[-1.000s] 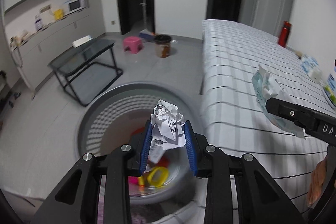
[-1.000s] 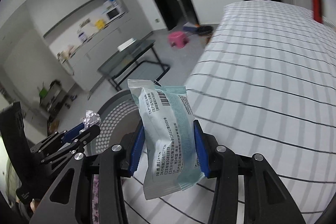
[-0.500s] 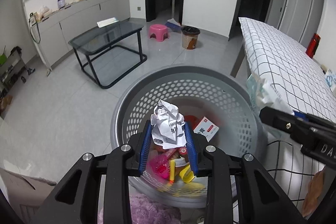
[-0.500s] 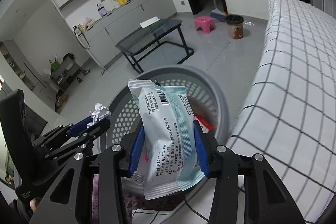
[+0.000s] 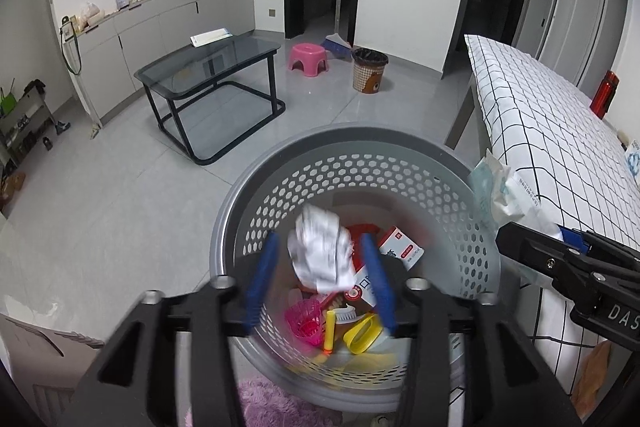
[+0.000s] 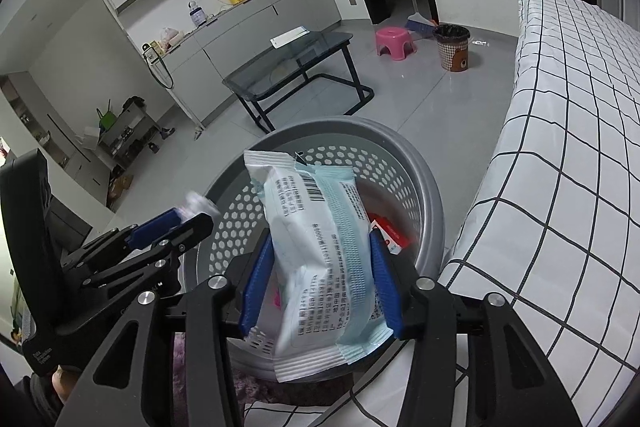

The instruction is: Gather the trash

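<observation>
A grey perforated basket (image 5: pixel 360 163) stands on the floor beside the bed and holds several bits of trash; it also shows in the right wrist view (image 6: pixel 424 187). My left gripper (image 5: pixel 320 275) is over the basket with its blue jaws spread apart, and a crumpled white paper ball (image 5: pixel 322 253) sits blurred between them without touching either. My right gripper (image 6: pixel 318 279) is shut on a white and teal packet (image 6: pixel 320 259), held over the basket's near rim. The packet also shows in the left wrist view (image 5: pixel 500 195).
A bed with a checked sheet (image 5: pixel 560 131) runs along the right. A glass table (image 5: pixel 212 63), a pink stool (image 5: pixel 308 55) and a small bin (image 5: pixel 370 69) stand on the floor beyond. A purple rug (image 5: pixel 272 403) lies by the basket.
My left gripper's jaws have opened and the paper ball has come loose between them over the basket. The right gripper, still holding the packet, has come over the basket.
</observation>
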Available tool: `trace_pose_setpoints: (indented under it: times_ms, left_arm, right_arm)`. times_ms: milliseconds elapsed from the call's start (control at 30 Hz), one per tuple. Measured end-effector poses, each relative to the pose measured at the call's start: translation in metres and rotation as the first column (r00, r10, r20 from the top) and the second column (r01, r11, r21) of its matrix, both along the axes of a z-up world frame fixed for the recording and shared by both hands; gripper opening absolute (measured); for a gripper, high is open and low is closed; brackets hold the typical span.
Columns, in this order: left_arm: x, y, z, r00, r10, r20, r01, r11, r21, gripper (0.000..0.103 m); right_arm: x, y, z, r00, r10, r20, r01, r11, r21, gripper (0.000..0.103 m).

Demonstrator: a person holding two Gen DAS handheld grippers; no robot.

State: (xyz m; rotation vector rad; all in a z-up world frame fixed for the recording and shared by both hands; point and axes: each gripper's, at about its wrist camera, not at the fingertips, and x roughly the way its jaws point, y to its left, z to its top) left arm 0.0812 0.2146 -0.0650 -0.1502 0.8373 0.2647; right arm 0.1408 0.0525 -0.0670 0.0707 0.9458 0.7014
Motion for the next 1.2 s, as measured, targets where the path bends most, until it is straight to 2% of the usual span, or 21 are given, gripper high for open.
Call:
trace_pose_setpoints:
  times_ms: [67, 133, 633, 800, 967, 1200]
  left_arm:
    - [-0.001, -0.001, 0.001, 1.000, 0.004, 0.005, -0.004, 1.000, 0.010, 0.063]
    - [-0.001, -0.002, 0.002, 1.000, 0.005, 0.001, -0.005, 1.000, 0.014, 0.063]
    - [-0.008, 0.005, 0.006, 0.999, 0.053, -0.003, -0.053, 0.998, 0.033, 0.079]
    - [-0.009, 0.006, 0.008, 0.998, 0.067, -0.003, -0.067, 0.997, 0.041, 0.087]
    - [-0.011, 0.006, 0.009, 0.997, 0.076, -0.002, -0.076, 0.996, 0.045, 0.094]
    - [-0.012, 0.006, 0.011, 0.996, 0.085, -0.007, -0.085, 0.995, 0.057, 0.096]
  right_arm:
    - [0.000, -0.002, 0.002, 1.000, -0.004, 0.006, 0.004, 1.000, 0.006, 0.056]
    - [0.000, -0.004, 0.003, 1.000, -0.008, 0.014, 0.008, 1.000, 0.010, 0.059]
    - [-0.004, -0.003, 0.002, 1.000, -0.009, 0.025, 0.009, 1.000, -0.004, 0.063]
    - [-0.004, -0.003, 0.003, 1.000, -0.012, 0.025, 0.012, 1.000, -0.005, 0.064]
    - [-0.005, -0.004, 0.004, 0.999, -0.020, 0.038, 0.020, 1.000, -0.003, 0.069]
    - [-0.003, -0.007, 0.002, 0.999, -0.028, 0.032, 0.028, 1.000, 0.004, 0.071]
